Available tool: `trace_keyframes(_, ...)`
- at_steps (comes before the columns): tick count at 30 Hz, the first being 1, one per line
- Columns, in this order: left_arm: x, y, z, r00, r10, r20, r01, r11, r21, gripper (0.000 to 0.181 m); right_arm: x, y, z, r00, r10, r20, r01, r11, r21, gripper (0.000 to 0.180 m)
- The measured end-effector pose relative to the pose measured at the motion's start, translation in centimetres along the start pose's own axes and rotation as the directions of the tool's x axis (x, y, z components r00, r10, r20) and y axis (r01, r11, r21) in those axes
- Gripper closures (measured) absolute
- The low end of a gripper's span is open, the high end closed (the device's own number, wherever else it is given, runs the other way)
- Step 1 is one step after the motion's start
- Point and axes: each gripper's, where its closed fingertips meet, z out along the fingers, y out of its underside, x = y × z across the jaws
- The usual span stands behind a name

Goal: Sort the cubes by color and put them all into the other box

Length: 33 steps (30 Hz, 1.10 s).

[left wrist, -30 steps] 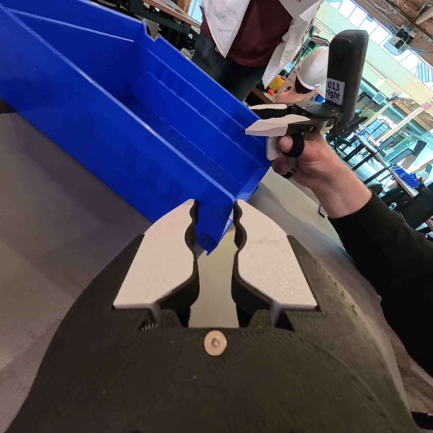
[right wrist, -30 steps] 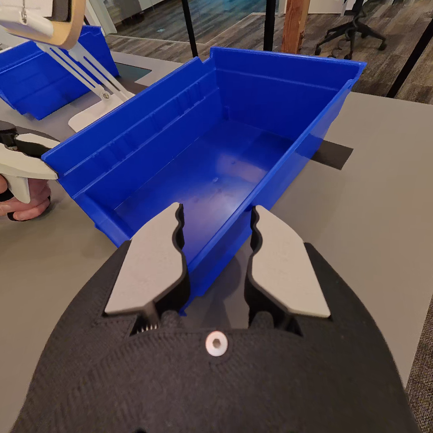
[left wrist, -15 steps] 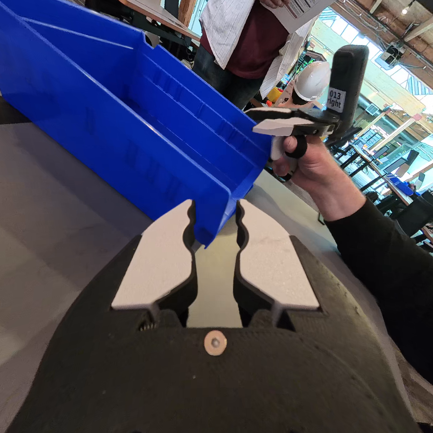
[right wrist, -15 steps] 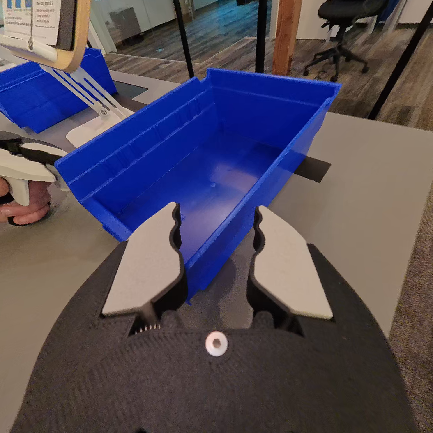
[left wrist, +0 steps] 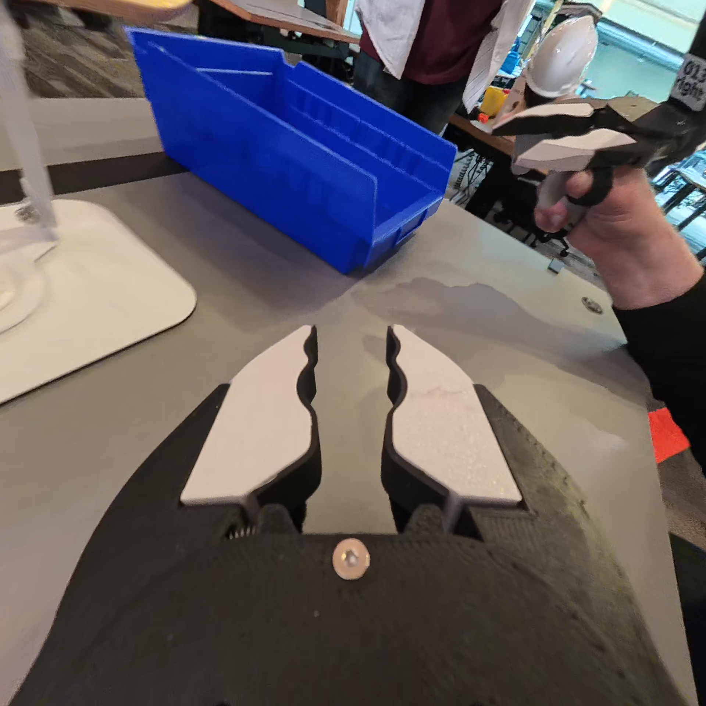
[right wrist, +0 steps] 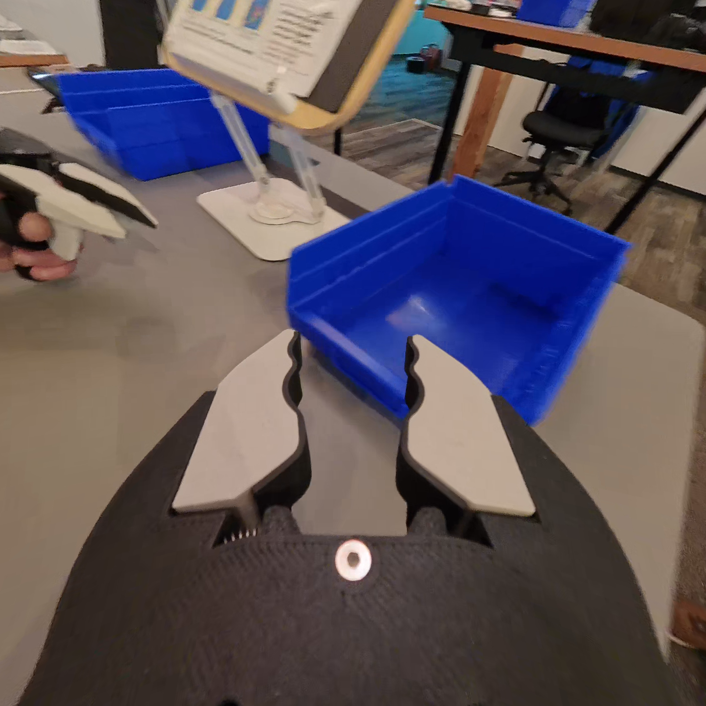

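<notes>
Grey table in front; wood-plank floor behind. Wooden desk w/ black frame, 1 black office chair under it. Bright windows, prob. skylit, far right; carpet far left.

Far blue box blurred, contents hidden; stand edge-cropped.

— Where are you working?
— An open office-workshop: wooden desks, a swivel chair, a white hard hat, blue bins on your grey table.
</notes>
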Motion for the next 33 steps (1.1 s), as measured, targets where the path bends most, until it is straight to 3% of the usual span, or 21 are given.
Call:
trace_keyframes(9,-3.8,2.4,-9.8,0.988,0.043,0.145,-0.045,0.999,0.013,0.149,-16.2,-3.4,7.4,0.944,-0.09,0.319,0.074,0.995,0.063,0.131)
trace_keyframes(16,-7.8,2.8,-17.1,0.953,0.157,0.26,-0.159,0.987,-0.012,0.151,-24.5,-4.2,14.9,0.87,-0.142,0.473,0.133,0.99,0.053,0.127)
trace_keyframes(24,-13.6,3.5,-22.7,0.897,0.143,0.418,-0.161,0.987,0.009,0.151,-26.3,-3.7,21.4,0.893,-0.128,0.432,0.12,0.992,0.045,0.127)
trace_keyframes(33,-17.4,2.4,-26.7,0.798,0.257,0.545,-0.27,0.961,-0.058,0.156,-25.1,-3.0,21.8,0.907,-0.184,0.379,0.176,0.983,0.057,0.131)
